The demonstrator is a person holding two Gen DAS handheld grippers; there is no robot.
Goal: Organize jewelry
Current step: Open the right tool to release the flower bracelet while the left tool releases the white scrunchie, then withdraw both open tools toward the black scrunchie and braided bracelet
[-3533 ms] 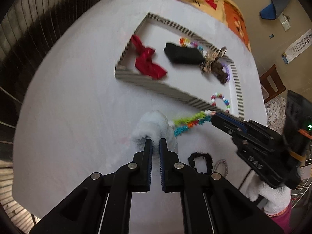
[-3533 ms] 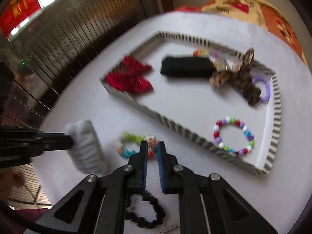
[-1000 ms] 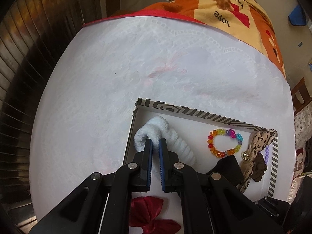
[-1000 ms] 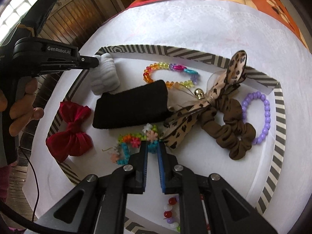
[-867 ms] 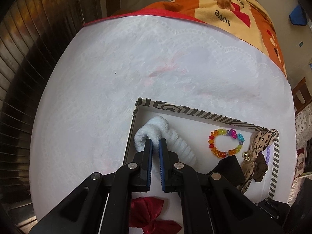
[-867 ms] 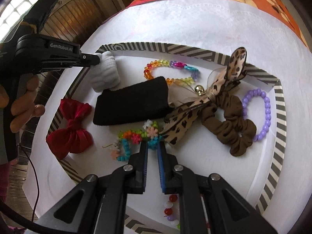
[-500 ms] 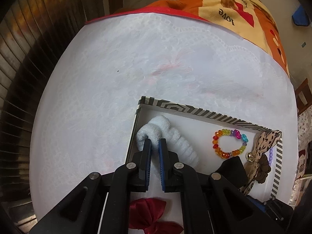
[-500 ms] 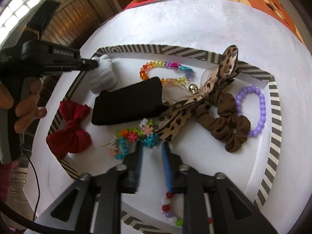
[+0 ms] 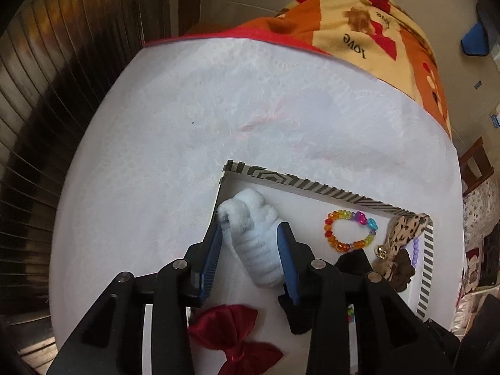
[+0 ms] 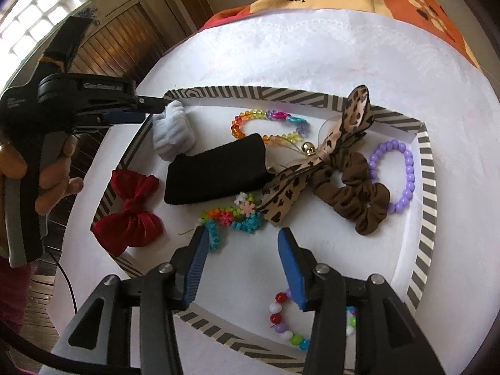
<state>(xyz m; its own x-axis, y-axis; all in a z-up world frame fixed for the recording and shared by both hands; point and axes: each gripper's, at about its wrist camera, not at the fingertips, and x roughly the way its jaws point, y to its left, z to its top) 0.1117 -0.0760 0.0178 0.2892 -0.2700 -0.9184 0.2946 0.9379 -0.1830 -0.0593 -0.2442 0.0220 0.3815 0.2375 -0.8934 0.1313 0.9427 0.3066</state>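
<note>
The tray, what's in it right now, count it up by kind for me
In the tray:
Bead bracelets: 4 (rainbow, purple, flower-bead, mixed-colour)
Scrunchies: 2 (white fluffy, brown with leopard ribbon)
Bows: 1 (red)
Black cloth bands: 1
Total: 8

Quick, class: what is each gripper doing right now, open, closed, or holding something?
Left gripper: open, jaws just opened, white scrunchie lying loose between them.
Right gripper: open, jaws just opened, holding nothing; flower bracelet lies in the tray.

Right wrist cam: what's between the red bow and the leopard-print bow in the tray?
The black band, lying flat, with the flower-bead bracelet just below it; shows in the right wrist view.
</note>
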